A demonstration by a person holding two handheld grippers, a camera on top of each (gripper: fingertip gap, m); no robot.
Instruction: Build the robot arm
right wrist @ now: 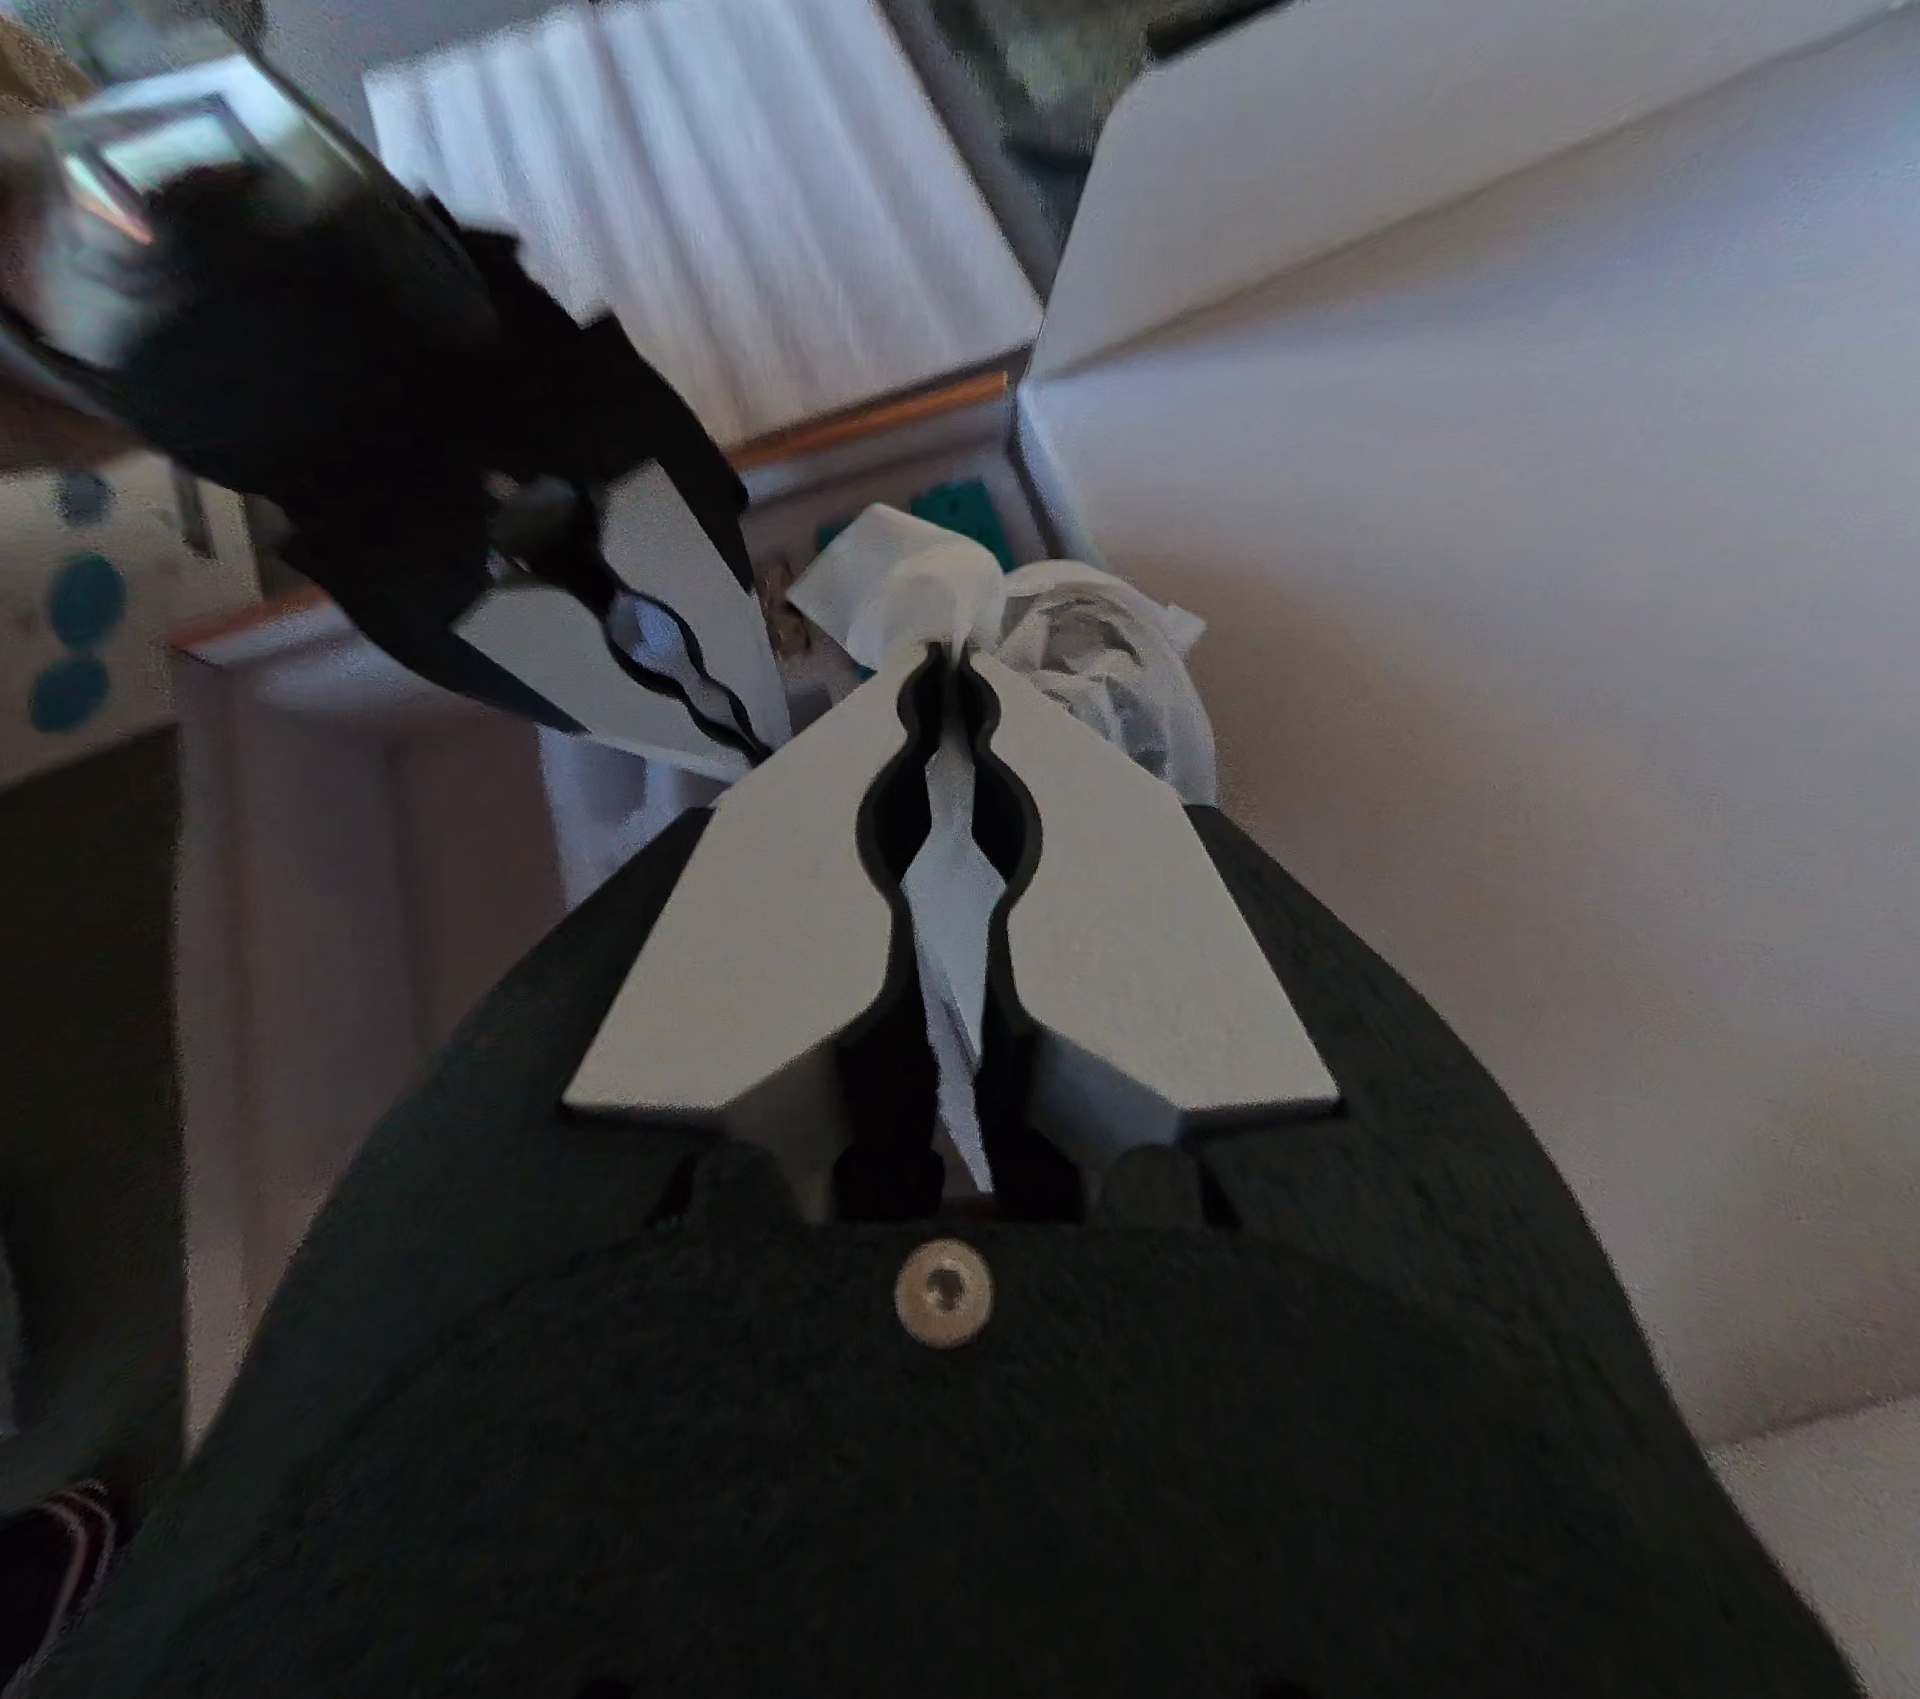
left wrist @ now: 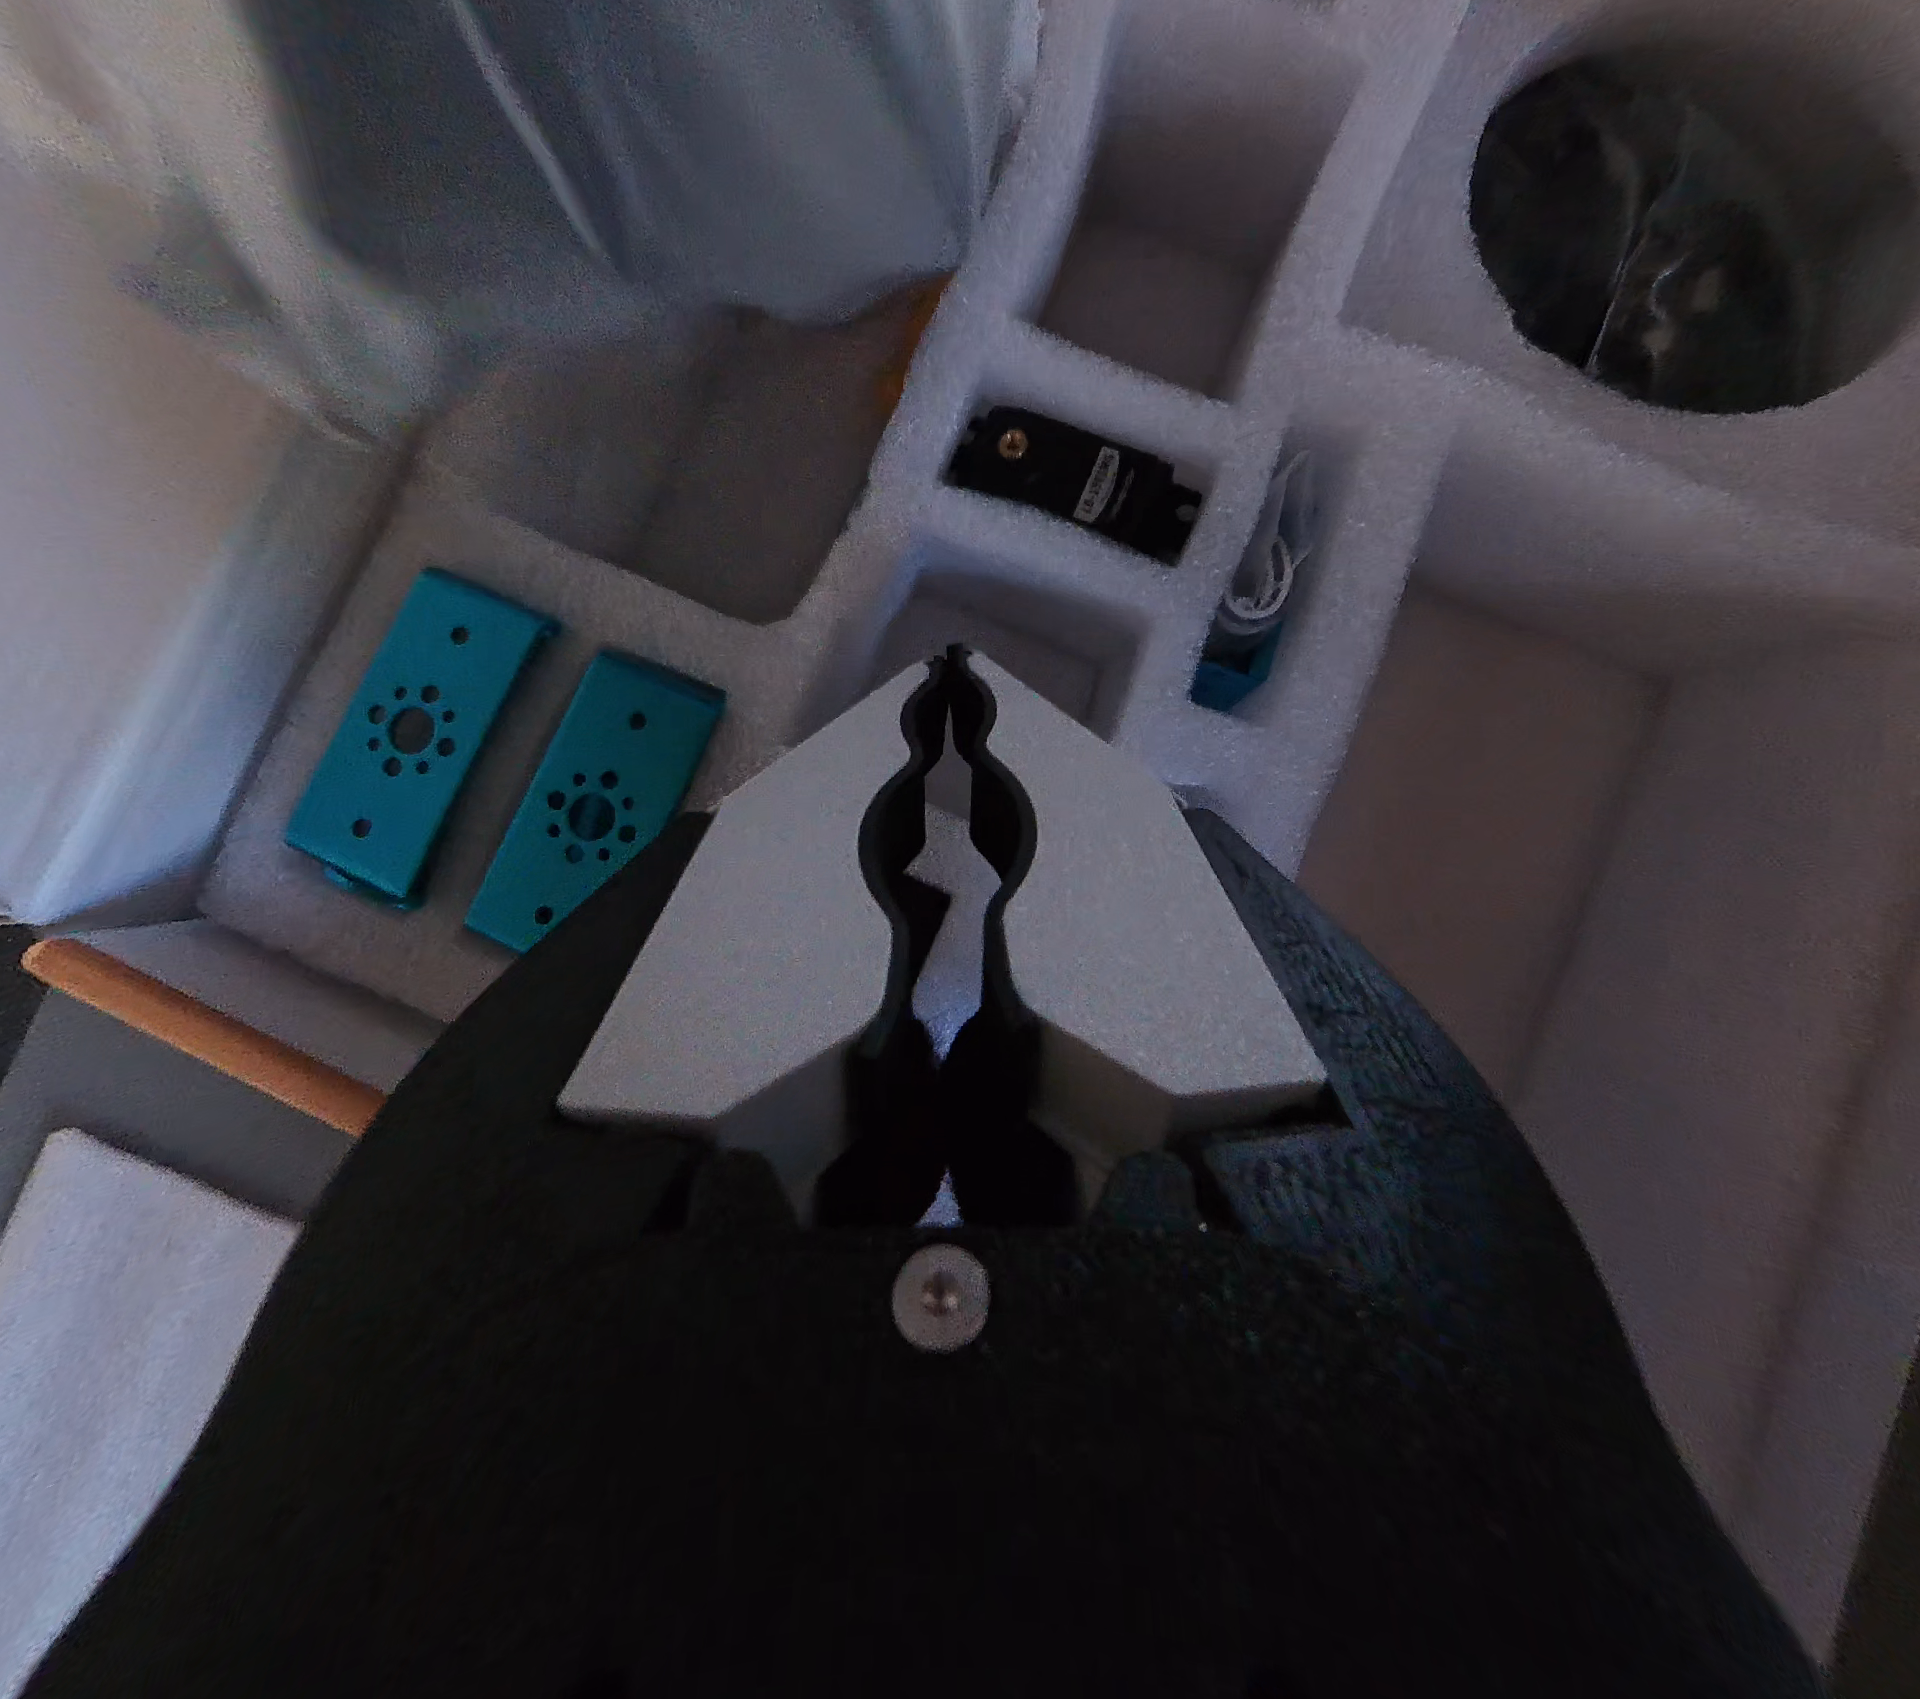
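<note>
My right gripper [right wrist: 951, 647] is shut on a thin white wrapping sheet [right wrist: 914, 579], pinched at the tips. The sheet runs back between the fingers, and a crumpled wrapped bundle [right wrist: 1101, 641] hangs just beyond. My left gripper [left wrist: 951, 662] is shut, its tips together over an empty compartment of a white foam tray [left wrist: 1382, 402]. It also shows in the right wrist view [right wrist: 748, 740], close to the left of my right gripper. A large blurred white bundle [left wrist: 623, 39] hangs at the upper left of the left wrist view.
The tray holds a black servo [left wrist: 1075, 486], two teal metal brackets [left wrist: 416, 724] [left wrist: 592, 802], a teal part with a white cable [left wrist: 1242, 673] and a dark wrapped item in a round hole [left wrist: 1683, 236]. A white box flap [right wrist: 1455, 299] stands at right, a foam slab [right wrist: 707, 195] behind. Across from one pair of fingers to the other is roughly 12 centimetres.
</note>
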